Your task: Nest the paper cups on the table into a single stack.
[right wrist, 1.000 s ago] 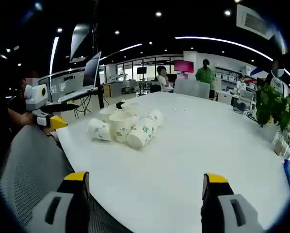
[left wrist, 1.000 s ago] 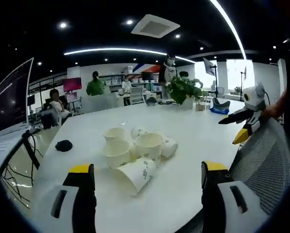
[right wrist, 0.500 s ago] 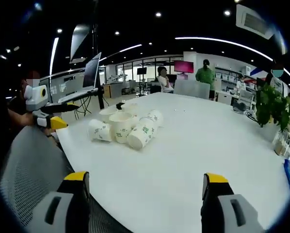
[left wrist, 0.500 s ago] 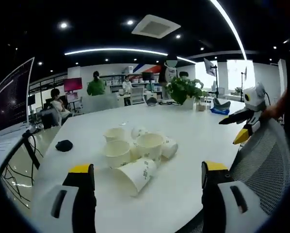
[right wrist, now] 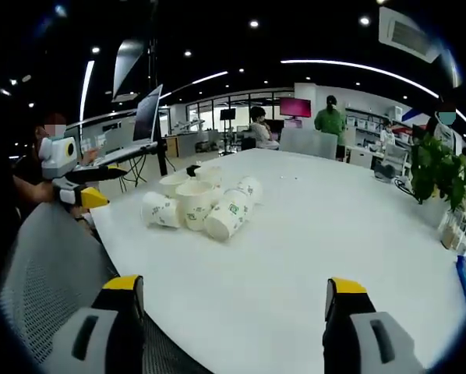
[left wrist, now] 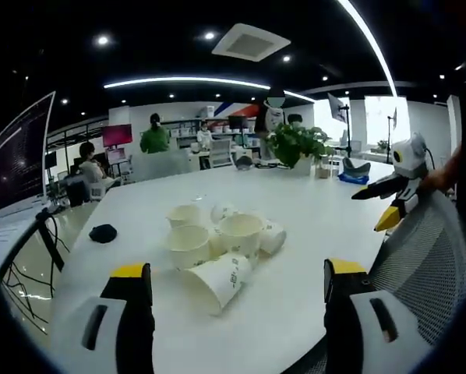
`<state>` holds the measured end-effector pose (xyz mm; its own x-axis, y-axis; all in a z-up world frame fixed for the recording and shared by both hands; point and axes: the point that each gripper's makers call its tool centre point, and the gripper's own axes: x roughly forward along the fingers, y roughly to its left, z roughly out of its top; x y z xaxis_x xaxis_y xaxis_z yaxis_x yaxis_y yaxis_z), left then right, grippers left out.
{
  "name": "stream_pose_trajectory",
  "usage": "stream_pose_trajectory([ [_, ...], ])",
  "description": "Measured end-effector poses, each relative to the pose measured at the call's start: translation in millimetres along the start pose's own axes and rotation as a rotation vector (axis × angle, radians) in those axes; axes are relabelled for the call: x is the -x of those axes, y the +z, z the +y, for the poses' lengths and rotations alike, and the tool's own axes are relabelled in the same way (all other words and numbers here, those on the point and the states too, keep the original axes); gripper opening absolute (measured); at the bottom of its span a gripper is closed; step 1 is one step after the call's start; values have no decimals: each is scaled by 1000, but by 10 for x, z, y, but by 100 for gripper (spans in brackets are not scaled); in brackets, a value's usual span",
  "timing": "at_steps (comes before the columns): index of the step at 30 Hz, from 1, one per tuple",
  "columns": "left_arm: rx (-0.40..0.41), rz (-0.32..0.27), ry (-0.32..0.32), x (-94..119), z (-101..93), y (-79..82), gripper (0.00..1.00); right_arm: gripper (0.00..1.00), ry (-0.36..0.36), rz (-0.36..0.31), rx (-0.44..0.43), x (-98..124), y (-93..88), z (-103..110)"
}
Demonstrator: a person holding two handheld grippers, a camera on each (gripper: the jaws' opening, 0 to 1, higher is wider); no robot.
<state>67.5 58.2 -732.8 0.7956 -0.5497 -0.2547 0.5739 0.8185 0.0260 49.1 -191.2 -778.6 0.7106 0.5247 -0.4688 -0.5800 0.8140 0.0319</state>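
Several white paper cups [left wrist: 217,243] sit clustered on the white table [left wrist: 311,210]. Three stand upright, among them one at the left [left wrist: 188,246] and one at the centre [left wrist: 241,234]. Others lie on their sides; the nearest [left wrist: 217,281] points its mouth toward me. My left gripper [left wrist: 238,269] is open and empty, a short way in front of the cluster. The right gripper [left wrist: 379,204] hovers at the table's right edge. In the right gripper view the cups [right wrist: 202,206] lie far left, my right gripper [right wrist: 233,284] is open and empty, and the left gripper [right wrist: 93,187] hovers beyond them.
A grey mesh chair back [left wrist: 428,257] stands at the table's near edge [right wrist: 54,265]. A potted plant [left wrist: 295,142], a small black object [left wrist: 102,233] and a blue item [left wrist: 350,176] rest on the table. A monitor [left wrist: 19,156] stands left. People sit and stand far behind.
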Motion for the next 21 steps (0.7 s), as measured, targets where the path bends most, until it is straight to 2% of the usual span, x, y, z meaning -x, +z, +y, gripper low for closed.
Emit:
stream_pose_trajectory([
  [21,4,10,2,-4,8,-20,90,97,0,4,-6,-1,-12,-7],
])
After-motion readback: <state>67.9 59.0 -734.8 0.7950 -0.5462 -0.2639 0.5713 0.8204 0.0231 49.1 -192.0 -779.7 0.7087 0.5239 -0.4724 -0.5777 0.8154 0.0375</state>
